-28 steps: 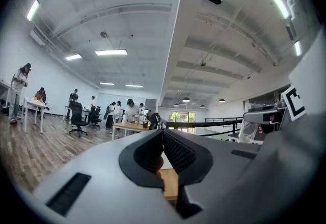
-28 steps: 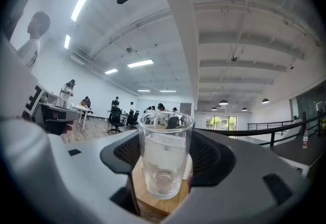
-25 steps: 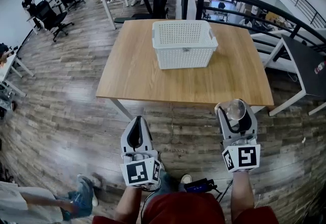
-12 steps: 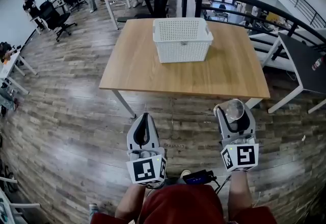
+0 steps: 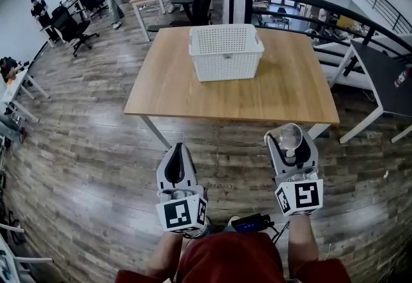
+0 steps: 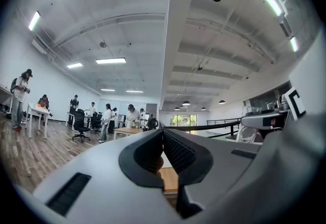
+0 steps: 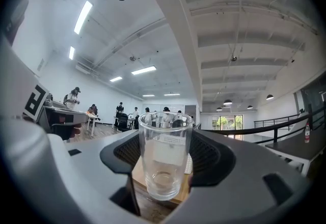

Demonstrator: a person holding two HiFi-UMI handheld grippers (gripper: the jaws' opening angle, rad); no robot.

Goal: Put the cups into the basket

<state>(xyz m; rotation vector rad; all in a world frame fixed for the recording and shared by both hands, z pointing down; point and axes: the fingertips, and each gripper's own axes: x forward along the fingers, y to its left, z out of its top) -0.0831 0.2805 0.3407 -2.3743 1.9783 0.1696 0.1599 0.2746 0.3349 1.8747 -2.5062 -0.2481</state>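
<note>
Fingers (image 7: 209,159) of right gripper (image 5: 289,141) clamped on clear glass cup (image 7: 164,159), one pad on each side. Cup upright, mouth up, held in the air. In head view the cup (image 5: 288,137) sits at the gripper's far tip, over the wood plank floor (image 5: 96,159), just near of the bench (image 5: 193,92) near edge, toward its right corner. Left gripper (image 5: 178,148) fingers (image 6: 178,151) together, tips meeting, nothing between them. Both grippers point toward the far side, about level, side by side and well apart, each with its marker cube at the near end. White perforated basket (image 5: 225,68) stands on the bench, far centre, open top up, well apart from the cup. Bench top is light wood on white legs. Several people stand and sit at far left by desks and black office chairs (image 5: 71,27). Dark railing (image 5: 335,8) runs along the far right. Person's forearms and red top show at near bottom edge.
</note>
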